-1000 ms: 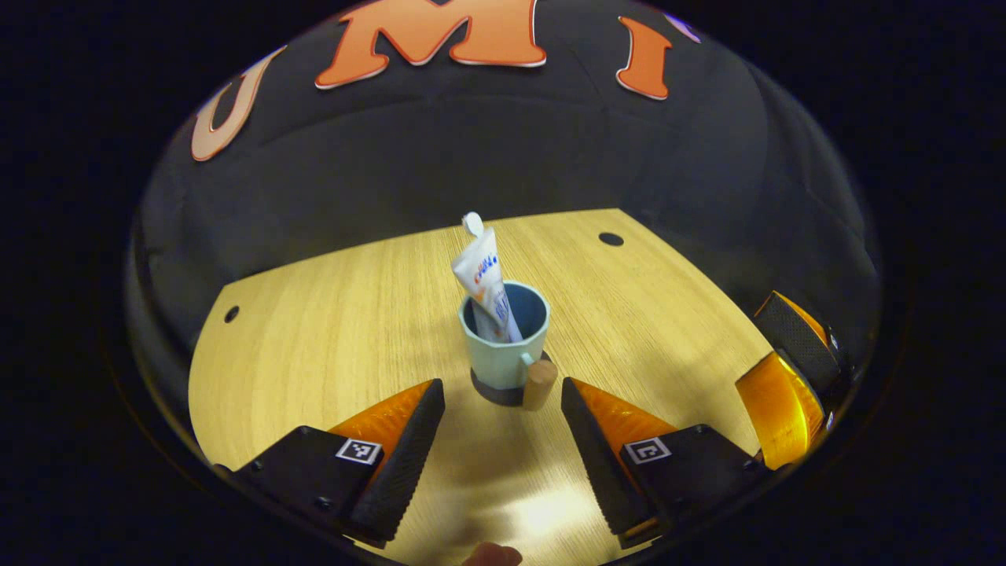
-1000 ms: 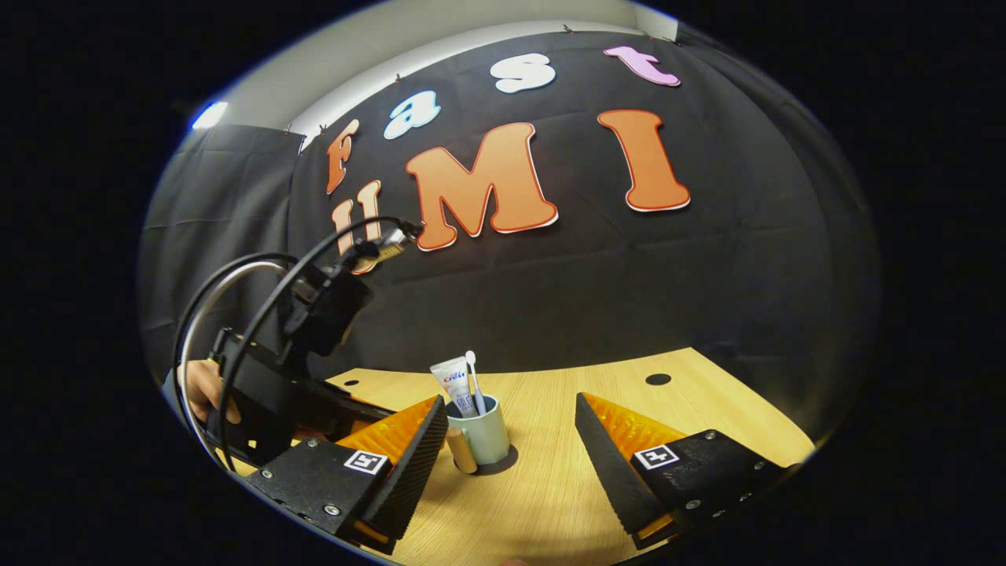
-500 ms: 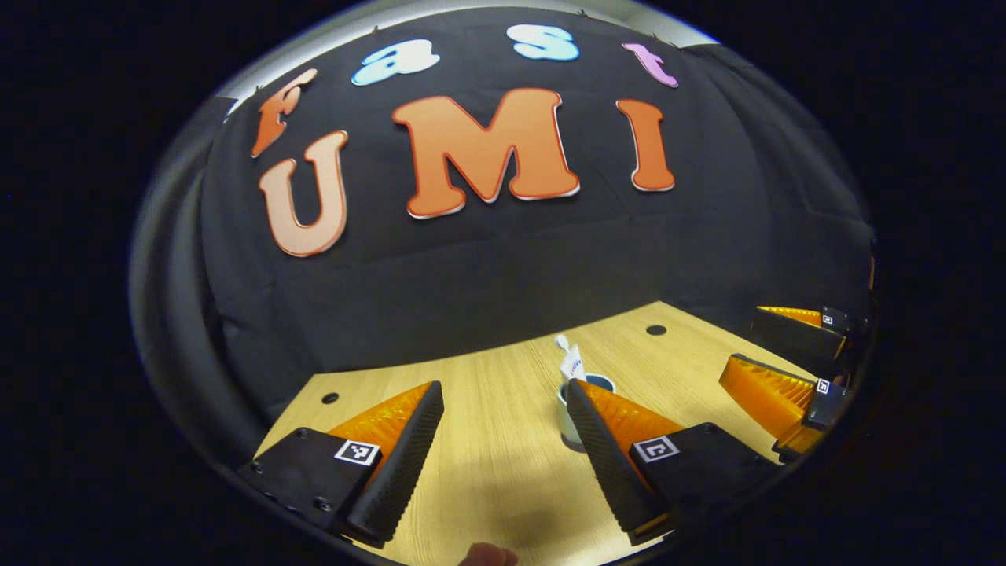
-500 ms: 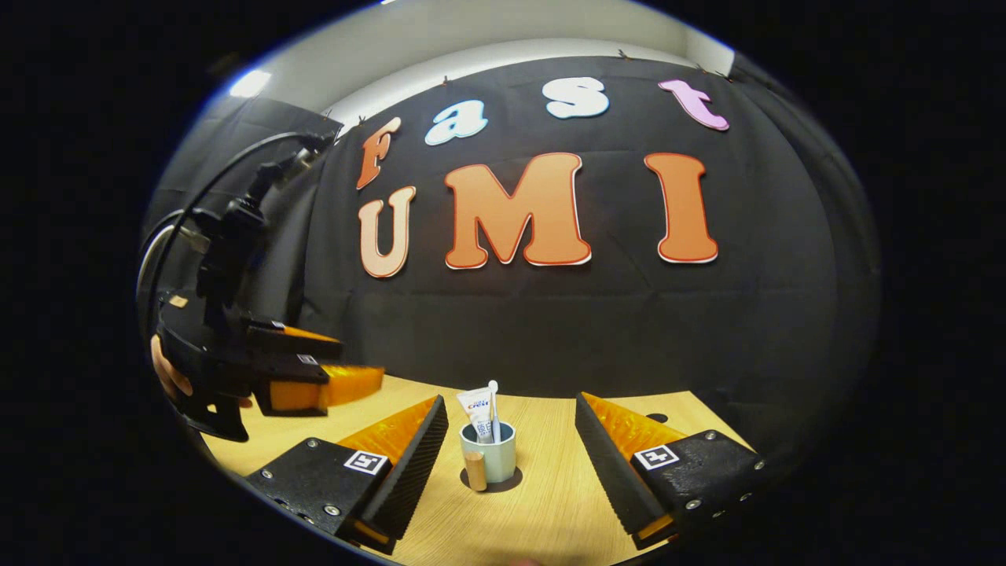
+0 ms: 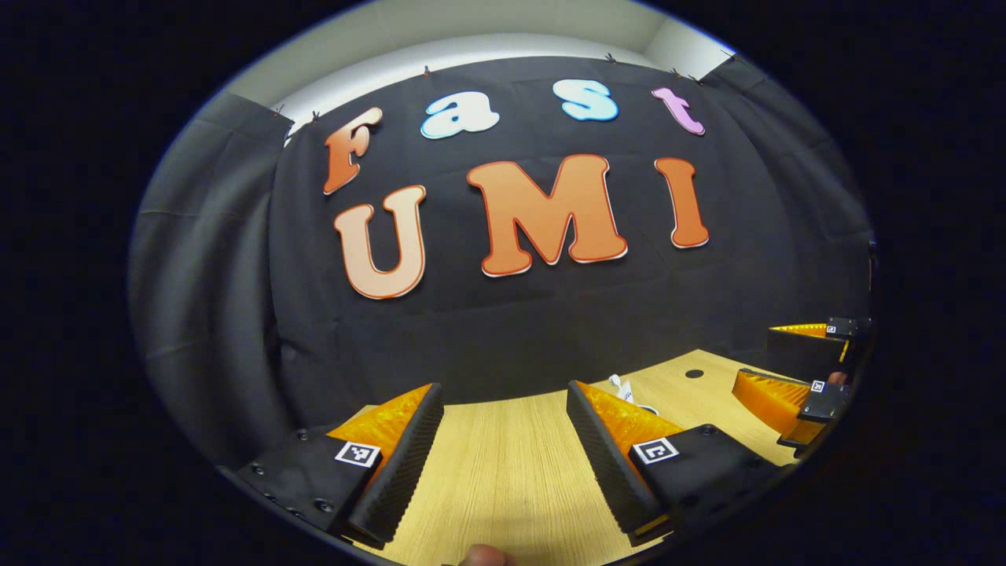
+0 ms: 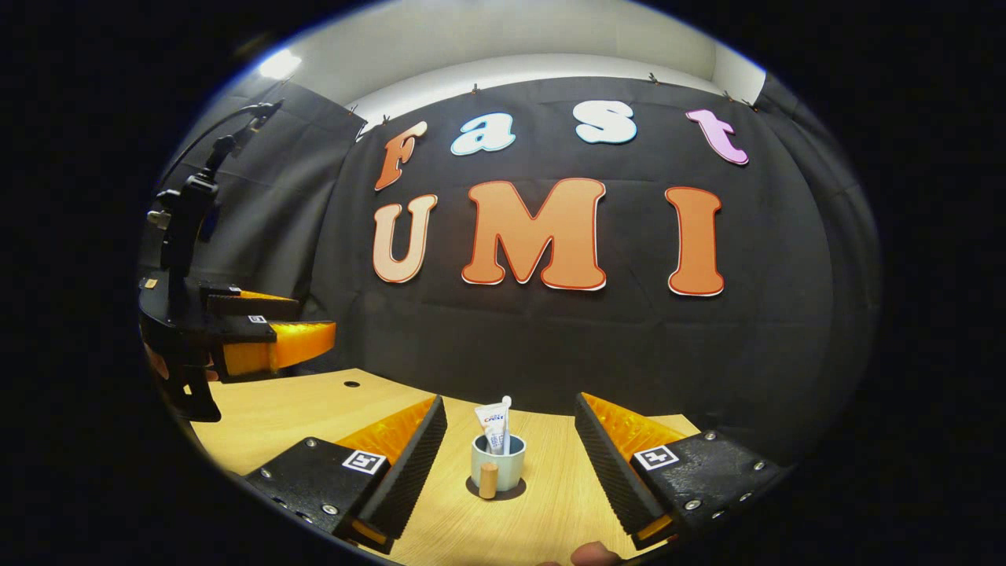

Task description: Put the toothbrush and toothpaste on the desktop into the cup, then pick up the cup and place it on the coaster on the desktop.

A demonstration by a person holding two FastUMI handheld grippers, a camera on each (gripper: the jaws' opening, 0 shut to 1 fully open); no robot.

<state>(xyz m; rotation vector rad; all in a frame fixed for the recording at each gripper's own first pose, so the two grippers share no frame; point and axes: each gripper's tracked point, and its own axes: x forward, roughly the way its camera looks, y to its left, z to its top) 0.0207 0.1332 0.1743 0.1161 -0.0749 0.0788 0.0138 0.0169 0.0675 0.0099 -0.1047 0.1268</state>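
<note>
A pale green cup [image 6: 498, 465] with a wooden handle [image 6: 489, 479] stands upright on a dark round coaster [image 6: 497, 494] on the wooden desktop [image 6: 542, 519]. A white toothpaste tube [image 6: 493, 419] and a white toothbrush [image 6: 506, 406] stand in it. My right gripper [image 6: 509, 402] is open, back from the cup, which shows between its fingers without touching them. My left gripper [image 5: 503, 389] is open with nothing in it. In the left gripper view the toothbrush tip [image 5: 625, 387] peeks from behind the right-hand finger. The left gripper [image 6: 271, 334] hovers above the table's left side.
The desktop [image 5: 503, 464] ends at the black cloth wall close behind the cup. Small round holes [image 5: 694, 373] [image 6: 351, 384] sit in the desktop. The right gripper [image 5: 756, 358] floats at the right edge of the left gripper view. A fingertip [image 6: 593, 553] shows at the bottom.
Both grippers drew back from the cup and tilted up. The left one swung left, so the cup slid behind its right-hand finger. The cup stayed put on the coaster.
</note>
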